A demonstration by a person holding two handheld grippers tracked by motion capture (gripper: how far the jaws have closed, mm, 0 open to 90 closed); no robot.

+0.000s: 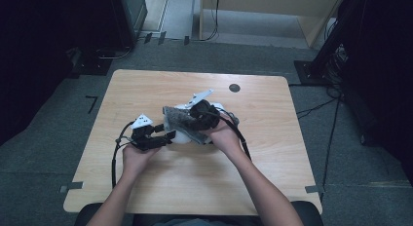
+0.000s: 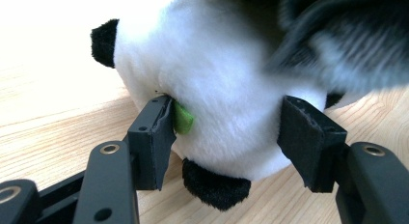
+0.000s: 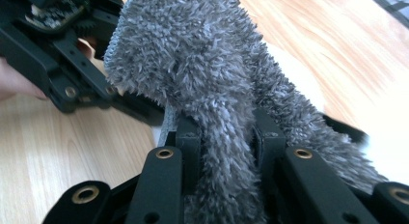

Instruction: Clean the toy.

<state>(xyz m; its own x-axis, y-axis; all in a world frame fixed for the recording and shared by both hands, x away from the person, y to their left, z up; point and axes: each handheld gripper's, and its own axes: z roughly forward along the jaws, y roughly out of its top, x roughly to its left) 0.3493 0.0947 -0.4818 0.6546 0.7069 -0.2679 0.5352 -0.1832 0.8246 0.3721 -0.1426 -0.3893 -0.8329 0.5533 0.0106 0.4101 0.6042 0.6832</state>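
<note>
A white plush panda [image 2: 222,89] with black ears and paws lies on the wooden table [image 1: 195,187], left of centre. My left gripper [image 2: 234,142] has it between its jaws, both pads against the fur, one beside a small green tag [image 2: 183,119]. In the high view the left gripper [image 1: 171,136] reaches the panda [image 1: 182,137] from the left. My right gripper [image 3: 226,132] is shut on a grey shaggy cloth [image 3: 193,55], which hangs over the panda [image 3: 294,79]. From above, the right gripper [image 1: 190,122] holds the cloth [image 1: 175,116] just behind the panda.
A dark round disc [image 1: 234,87] is set in the tabletop near the far edge. Cables trail from both grippers towards the person. Carpet, black equipment stands [image 1: 336,36] and a light wooden cabinet [image 1: 272,7] surround the table.
</note>
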